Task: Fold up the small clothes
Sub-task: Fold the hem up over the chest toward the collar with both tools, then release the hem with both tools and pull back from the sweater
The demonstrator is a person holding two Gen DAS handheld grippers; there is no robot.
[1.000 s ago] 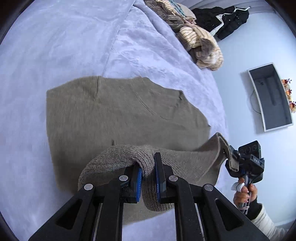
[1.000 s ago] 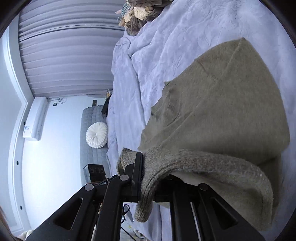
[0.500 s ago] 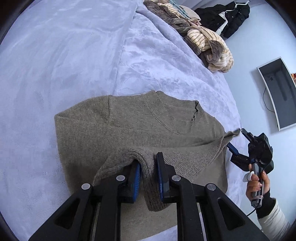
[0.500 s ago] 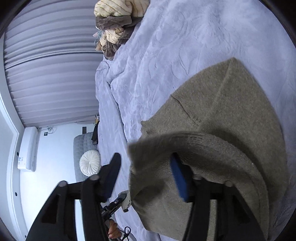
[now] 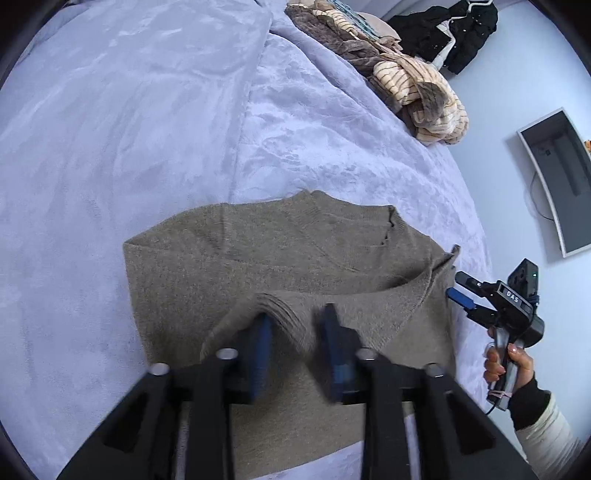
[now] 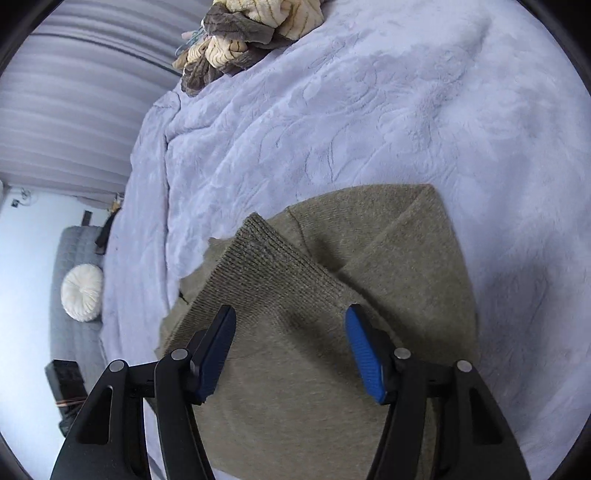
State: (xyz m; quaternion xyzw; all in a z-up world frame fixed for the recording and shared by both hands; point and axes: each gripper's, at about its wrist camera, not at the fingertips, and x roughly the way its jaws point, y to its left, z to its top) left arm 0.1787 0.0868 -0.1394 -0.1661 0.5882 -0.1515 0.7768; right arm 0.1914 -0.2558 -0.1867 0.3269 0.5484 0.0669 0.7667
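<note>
An olive-brown knit sweater (image 5: 280, 251) lies on the lilac bedspread (image 5: 129, 122), its lower part folded up over the body. My left gripper (image 5: 297, 332) stands open over the folded hem, pads apart, with the ribbed edge slack between them. My right gripper (image 6: 290, 332) is open wide above the ribbed hem corner (image 6: 266, 254) of the sweater (image 6: 402, 254). It also shows in the left wrist view (image 5: 463, 291) at the sweater's right edge, open and empty.
A heap of striped and brown clothes (image 5: 402, 74) lies at the far side of the bed, also in the right wrist view (image 6: 240, 33). A black jacket (image 5: 454, 33) hangs on the wall. A grey sofa with a round white cushion (image 6: 82, 291) stands beyond the bed.
Both grippers have opened and let go of the sweater's hem. The folded part has dropped onto the sweater's body. The right gripper opened first, the left one just now.
</note>
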